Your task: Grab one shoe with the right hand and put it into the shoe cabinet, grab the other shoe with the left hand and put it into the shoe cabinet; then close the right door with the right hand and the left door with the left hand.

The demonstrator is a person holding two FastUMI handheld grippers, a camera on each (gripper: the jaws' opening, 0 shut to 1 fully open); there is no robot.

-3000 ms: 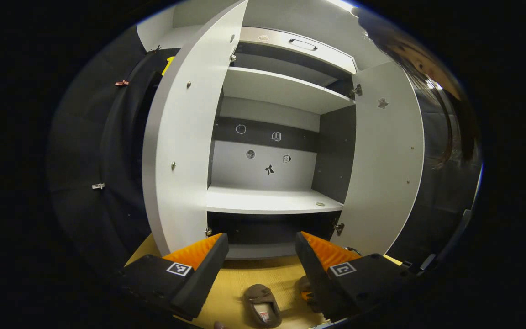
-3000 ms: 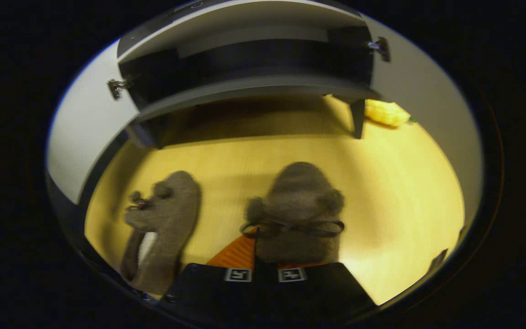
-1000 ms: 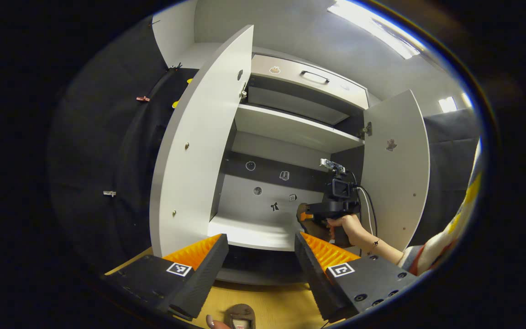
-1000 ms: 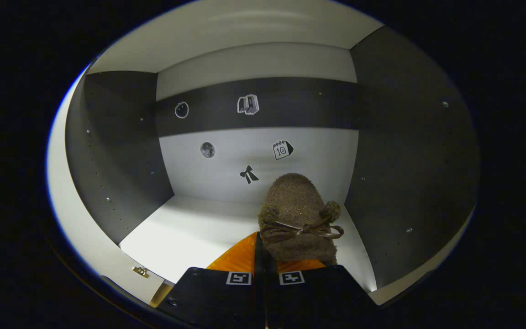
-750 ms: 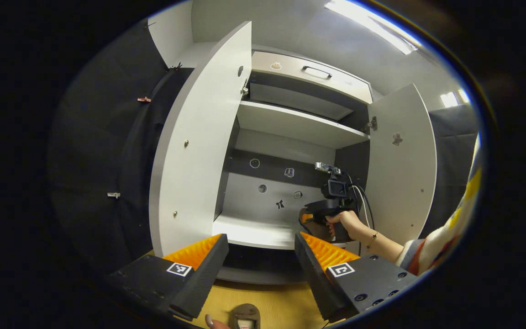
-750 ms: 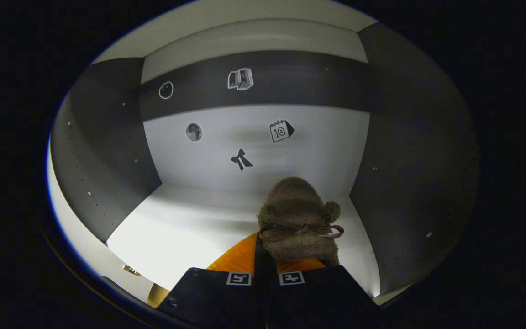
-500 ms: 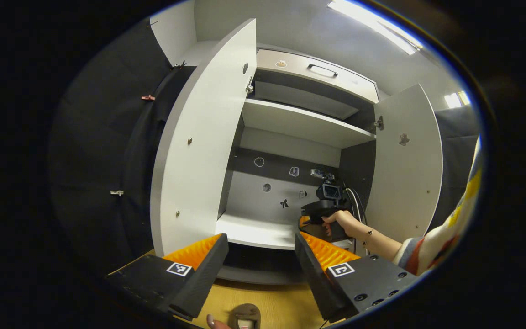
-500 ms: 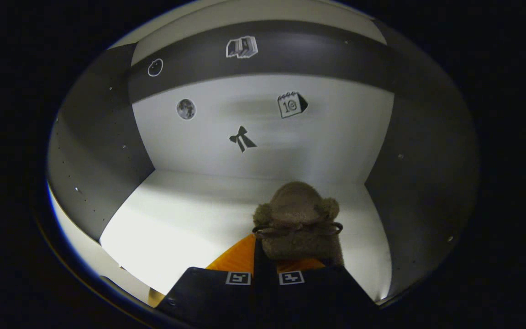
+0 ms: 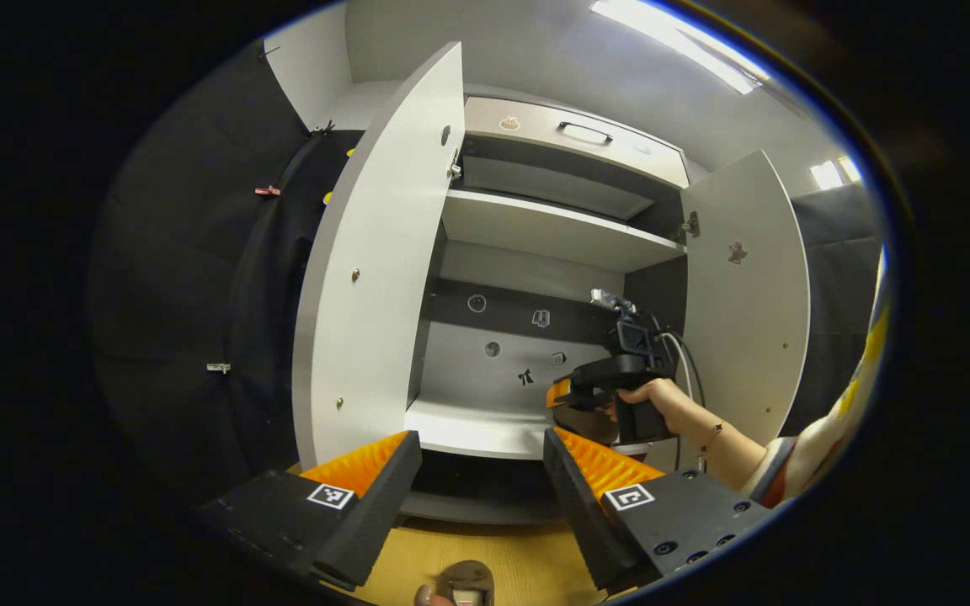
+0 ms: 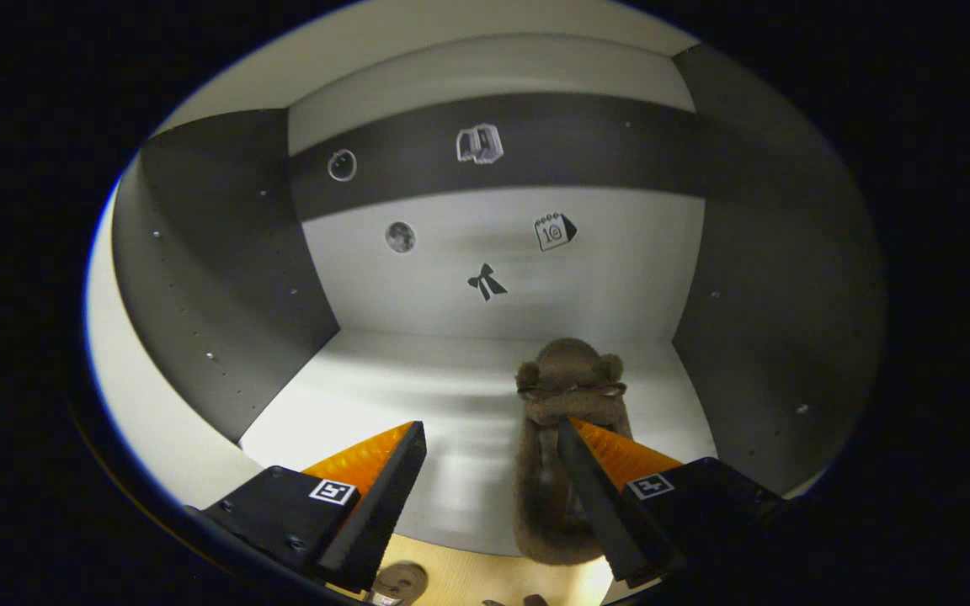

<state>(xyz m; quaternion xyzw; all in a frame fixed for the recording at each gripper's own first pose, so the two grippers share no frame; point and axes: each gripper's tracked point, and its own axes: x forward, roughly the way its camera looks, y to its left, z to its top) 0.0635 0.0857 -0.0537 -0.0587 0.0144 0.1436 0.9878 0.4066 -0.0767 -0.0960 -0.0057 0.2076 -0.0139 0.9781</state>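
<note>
My jaws stand apart on both grippers, nothing clamped.
Right gripper [image 10: 492, 471] frees the shoe [image 10: 565, 438] on the shelf [image 10: 384, 404]; left gripper [image 9: 482, 480] hovers above the other shoe [image 9: 466, 582].

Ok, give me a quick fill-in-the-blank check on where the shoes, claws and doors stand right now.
1. The right claw is ____, with the brown slipper resting on the cabinet shelf.
2. The other slipper lies on the ____.
3. Both cabinet doors, the left door and the right door, are ____.
4. The left claw holds ____.

Missing words: open; floor; open; nothing
</note>
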